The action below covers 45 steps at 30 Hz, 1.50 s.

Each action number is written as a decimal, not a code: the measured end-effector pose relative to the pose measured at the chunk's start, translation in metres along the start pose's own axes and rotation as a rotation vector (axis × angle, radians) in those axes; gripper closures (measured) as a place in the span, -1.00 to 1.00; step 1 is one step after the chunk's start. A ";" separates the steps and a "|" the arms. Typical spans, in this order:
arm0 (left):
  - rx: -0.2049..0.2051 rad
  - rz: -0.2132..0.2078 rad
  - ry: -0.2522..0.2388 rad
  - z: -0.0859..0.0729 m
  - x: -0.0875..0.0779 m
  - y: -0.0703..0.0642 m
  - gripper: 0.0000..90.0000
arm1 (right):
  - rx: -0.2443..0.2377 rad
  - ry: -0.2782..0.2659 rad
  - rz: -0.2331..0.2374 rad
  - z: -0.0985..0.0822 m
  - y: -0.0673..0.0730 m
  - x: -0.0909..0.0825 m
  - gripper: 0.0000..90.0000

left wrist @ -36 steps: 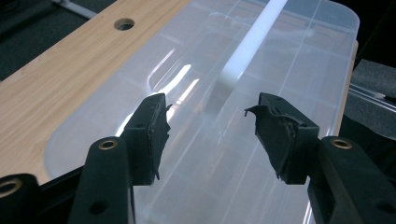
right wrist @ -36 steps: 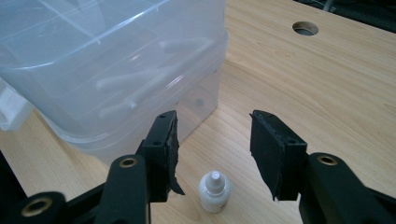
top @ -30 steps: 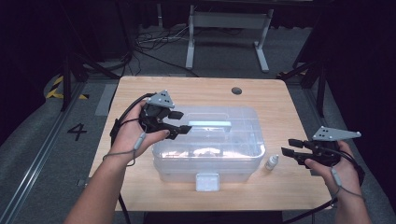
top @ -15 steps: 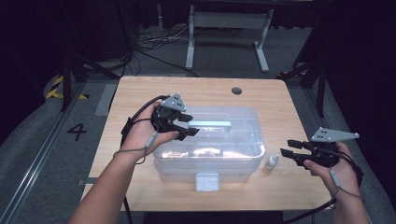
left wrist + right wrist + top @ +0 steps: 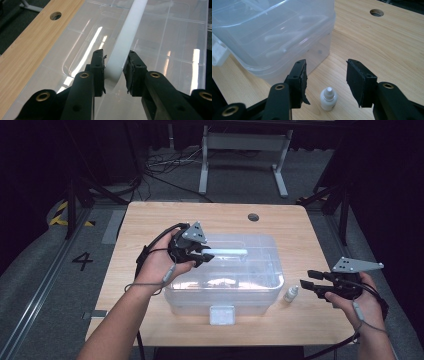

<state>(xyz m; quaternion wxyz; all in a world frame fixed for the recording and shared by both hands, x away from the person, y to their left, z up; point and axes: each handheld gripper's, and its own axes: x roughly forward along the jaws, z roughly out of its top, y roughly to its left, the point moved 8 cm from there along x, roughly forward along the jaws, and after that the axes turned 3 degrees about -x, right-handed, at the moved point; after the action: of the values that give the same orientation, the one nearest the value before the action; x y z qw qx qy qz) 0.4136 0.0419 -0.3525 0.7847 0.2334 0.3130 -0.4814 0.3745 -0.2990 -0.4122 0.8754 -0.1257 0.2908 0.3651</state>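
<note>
The handle (image 5: 127, 40) sits on top of the storage box (image 5: 225, 290), running straight ahead from the left gripper (image 5: 115, 72), its near end between the two jaws. The right gripper (image 5: 326, 77) is well apart, off the box's side. The small bottle (image 5: 328, 99) stands on the table (image 5: 387, 42) between its jaws, the box just ahead and left.

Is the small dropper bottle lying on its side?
No, the bottle stands upright on the table, cap up, between the open jaws of the right tool.
</note>
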 end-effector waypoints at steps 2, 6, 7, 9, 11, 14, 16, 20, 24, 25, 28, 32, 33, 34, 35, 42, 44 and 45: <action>-0.005 -0.001 0.006 0.001 0.000 0.001 0.59 | 0.000 0.000 0.000 0.000 0.001 0.000 0.15; -0.017 -0.006 0.031 0.003 0.000 0.003 0.59 | -0.006 -0.004 -0.004 -0.001 0.004 -0.004 0.15; -0.021 -0.010 0.033 0.004 -0.001 0.003 0.59 | -0.007 -0.005 -0.007 -0.002 0.004 -0.005 0.15; -0.026 -0.012 0.028 0.006 -0.002 0.005 0.60 | -0.007 -0.008 -0.010 -0.002 0.005 -0.007 0.15; -0.038 -0.011 0.016 0.009 -0.003 0.009 0.59 | -0.008 -0.009 -0.013 -0.003 0.005 -0.008 0.15; -0.053 -0.015 0.018 0.013 -0.004 0.014 0.59 | -0.013 -0.012 -0.015 -0.002 0.007 -0.010 0.16; -0.058 -0.014 0.020 0.016 -0.004 0.017 0.59 | -0.017 -0.015 -0.015 -0.002 0.009 -0.010 0.16; -0.085 -0.032 0.029 0.019 -0.005 0.022 0.58 | -0.022 -0.017 -0.015 -0.002 0.010 -0.011 0.16; -0.120 -0.043 0.027 0.024 -0.006 0.029 0.58 | -0.028 -0.027 -0.007 0.000 0.014 -0.012 0.16; -0.121 -0.041 0.024 0.025 -0.005 0.031 0.58 | -0.031 -0.034 0.000 0.002 0.015 -0.012 0.16; -0.130 -0.040 0.027 0.027 -0.006 0.034 0.57 | -0.044 -0.056 0.016 0.007 0.021 -0.014 0.16; -0.133 -0.035 0.022 0.029 -0.005 0.038 0.57 | -0.058 -0.060 0.018 0.011 0.026 -0.014 0.17; -0.140 -0.036 0.018 0.030 -0.005 0.039 0.57 | -0.061 -0.061 0.019 0.012 0.027 -0.014 0.17; -0.137 -0.033 0.014 0.031 -0.005 0.041 0.57 | -0.065 -0.062 0.020 0.012 0.028 -0.014 0.17; -0.135 -0.035 0.015 0.031 -0.005 0.042 0.57 | -0.068 -0.065 0.021 0.013 0.030 -0.015 0.17; -0.133 -0.020 0.020 0.037 -0.004 0.055 0.57 | -0.086 -0.072 0.022 0.017 0.035 -0.015 0.17; -0.141 -0.023 0.022 0.038 -0.003 0.056 0.57 | -0.086 -0.074 0.024 0.018 0.036 -0.016 0.17; -0.144 -0.022 0.020 0.038 -0.003 0.058 0.57 | -0.086 -0.076 0.025 0.018 0.036 -0.016 0.18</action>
<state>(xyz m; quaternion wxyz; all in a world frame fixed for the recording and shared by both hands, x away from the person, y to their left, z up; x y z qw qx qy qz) 0.4748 0.0427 -0.3199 0.7911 0.1777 0.3572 -0.4638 0.3477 -0.2747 -0.3884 0.8750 -0.1455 0.2429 0.3926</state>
